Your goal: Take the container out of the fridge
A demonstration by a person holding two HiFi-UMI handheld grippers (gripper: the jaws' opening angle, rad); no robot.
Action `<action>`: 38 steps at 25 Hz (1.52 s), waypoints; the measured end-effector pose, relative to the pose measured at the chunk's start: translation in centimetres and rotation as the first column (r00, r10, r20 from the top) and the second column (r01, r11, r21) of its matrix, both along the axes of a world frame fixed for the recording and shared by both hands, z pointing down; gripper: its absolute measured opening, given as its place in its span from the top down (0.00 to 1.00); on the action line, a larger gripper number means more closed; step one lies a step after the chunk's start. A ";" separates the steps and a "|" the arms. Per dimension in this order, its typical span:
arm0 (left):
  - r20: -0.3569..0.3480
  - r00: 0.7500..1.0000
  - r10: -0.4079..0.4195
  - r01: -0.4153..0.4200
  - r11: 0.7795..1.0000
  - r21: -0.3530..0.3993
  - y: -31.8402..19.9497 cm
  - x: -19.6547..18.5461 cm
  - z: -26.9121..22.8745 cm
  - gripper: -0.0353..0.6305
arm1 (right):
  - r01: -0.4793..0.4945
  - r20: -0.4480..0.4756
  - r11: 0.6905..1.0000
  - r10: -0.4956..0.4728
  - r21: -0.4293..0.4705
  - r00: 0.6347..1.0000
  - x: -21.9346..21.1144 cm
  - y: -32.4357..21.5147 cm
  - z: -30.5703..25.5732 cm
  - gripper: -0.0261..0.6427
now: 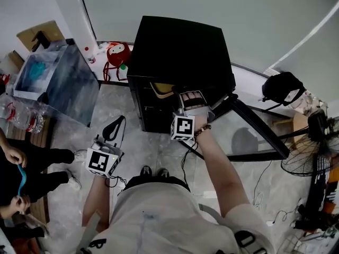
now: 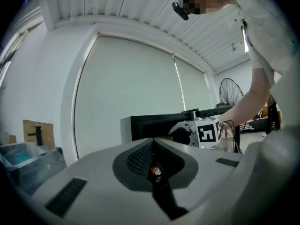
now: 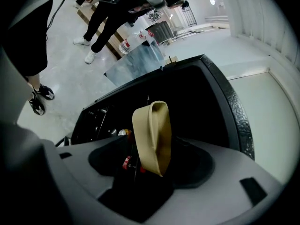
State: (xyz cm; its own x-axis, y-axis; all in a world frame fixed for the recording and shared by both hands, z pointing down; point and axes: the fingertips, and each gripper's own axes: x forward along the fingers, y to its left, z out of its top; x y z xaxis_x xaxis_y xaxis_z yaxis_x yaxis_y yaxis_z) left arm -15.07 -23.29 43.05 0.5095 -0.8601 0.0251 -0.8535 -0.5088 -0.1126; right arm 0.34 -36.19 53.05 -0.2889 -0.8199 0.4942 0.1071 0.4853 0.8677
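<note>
Head view: the fridge (image 1: pixel 180 46) sits at 12 o'clock from us, with its glass door (image 1: pixel 254 134) swung open toward 4 o'clock.

The right gripper (image 1: pixel 180 95) reaches into the fridge's mouth. In the right gripper view its jaws are drawn in on the tan container (image 3: pixel 151 132), which stands edge-on between them, pinched at its lower rim. The container is at the front of the dark interior, high in the opening, at 10 o'clock of the right gripper in the head view. We cannot tell whether it rests on a shelf or hangs free.

The left gripper (image 2: pixel 154 172) has its jaws pressed together with nothing between them. It hangs idle at 8 o'clock of the fridge, well apart from it.

Step in hand, as we judge it: the grasp is made and the withdrawal is due.

Next move: pull straight back toward 6 o'clock, keeping the pinch firm. The hold is on a thin rim, so the container could pivot. We should also clear the small red-capped items (image 3: pixel 126 162) just behind it, and the door edge.
</note>
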 end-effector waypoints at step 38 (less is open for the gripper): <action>-0.067 0.997 0.037 -0.038 0.999 -0.024 -1.1 0.8 0.4 0.94 | 0.102 0.006 0.995 -0.102 -0.006 0.995 0.1 9.6 -3.7 0.71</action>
